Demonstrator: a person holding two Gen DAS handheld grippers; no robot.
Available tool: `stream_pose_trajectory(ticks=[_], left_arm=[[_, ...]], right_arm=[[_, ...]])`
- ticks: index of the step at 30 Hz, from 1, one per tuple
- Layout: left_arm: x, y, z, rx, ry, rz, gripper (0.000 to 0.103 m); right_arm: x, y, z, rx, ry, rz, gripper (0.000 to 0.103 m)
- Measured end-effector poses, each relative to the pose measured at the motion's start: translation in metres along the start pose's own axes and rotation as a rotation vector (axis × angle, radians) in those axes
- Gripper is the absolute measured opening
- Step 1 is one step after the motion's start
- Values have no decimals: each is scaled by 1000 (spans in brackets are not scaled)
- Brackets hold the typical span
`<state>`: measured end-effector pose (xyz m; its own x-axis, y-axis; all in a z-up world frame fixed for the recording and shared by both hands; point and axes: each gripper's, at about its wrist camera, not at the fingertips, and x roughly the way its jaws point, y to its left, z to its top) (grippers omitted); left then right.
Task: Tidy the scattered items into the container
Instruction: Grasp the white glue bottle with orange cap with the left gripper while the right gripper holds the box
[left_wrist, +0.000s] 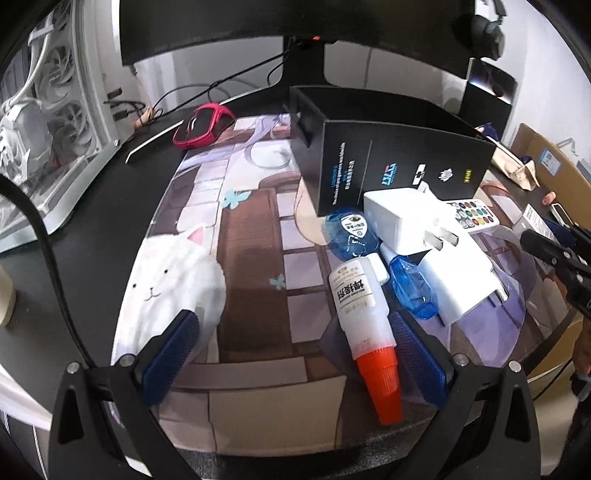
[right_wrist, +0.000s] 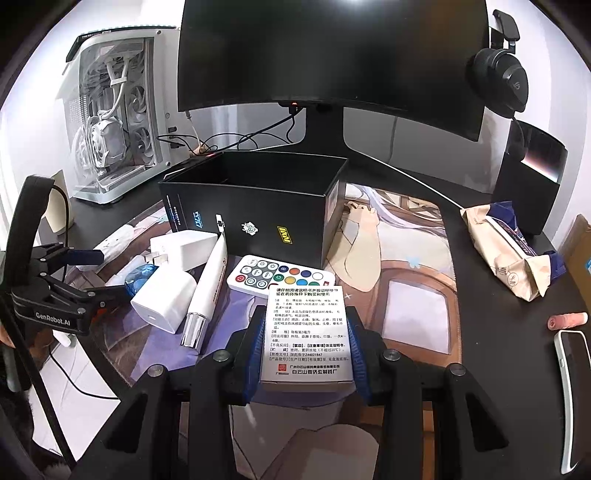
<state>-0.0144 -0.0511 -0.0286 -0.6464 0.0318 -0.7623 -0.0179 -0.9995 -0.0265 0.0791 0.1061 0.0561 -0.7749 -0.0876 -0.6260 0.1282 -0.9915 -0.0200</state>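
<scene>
The right gripper (right_wrist: 304, 354) was clamped on a small white cardboard medicine box (right_wrist: 306, 338) printed with black text, its blue pads pressed against both long sides; the box's near end was cut off behind the fingers. The left gripper (left_wrist: 295, 350) stood spread wide above the illustrated desk mat (left_wrist: 251, 236), its right pad just beside a white glue bottle with an orange cap (left_wrist: 365, 325); contact could not be confirmed. The open black cardboard box (right_wrist: 258, 199) stood behind the pile; its interior was too dark to inspect. Two white plug chargers (left_wrist: 402, 221), blue translucent items (left_wrist: 410, 291) and a white remote control (right_wrist: 280, 277) lay overlapping in front of it.
</scene>
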Motion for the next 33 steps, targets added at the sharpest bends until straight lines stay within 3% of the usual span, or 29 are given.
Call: stream_pose_trajectory(ticks=[9, 19, 22, 23, 24, 33], left_arm=[[-2, -1, -2, 9, -18, -4, 103], [-6, 0, -11, 14, -104, -18, 101], [-12, -3, -15, 34, -145, -41, 77], [-15, -4, -16, 33, -161, -43, 39], [-16, -4, -16, 24, -165, -38, 20], [-19, -10, -14, 58, -145, -59, 19]], right_arm=[[-4, 1, 2, -9, -5, 4, 40], [-4, 4, 3, -14, -1, 12, 40], [-4, 7, 2, -16, 1, 16, 40], [-4, 9, 2, -20, -1, 16, 40], [-5, 10, 2, -23, -3, 17, 40], [-13, 20, 3, -49, -24, 26, 40]])
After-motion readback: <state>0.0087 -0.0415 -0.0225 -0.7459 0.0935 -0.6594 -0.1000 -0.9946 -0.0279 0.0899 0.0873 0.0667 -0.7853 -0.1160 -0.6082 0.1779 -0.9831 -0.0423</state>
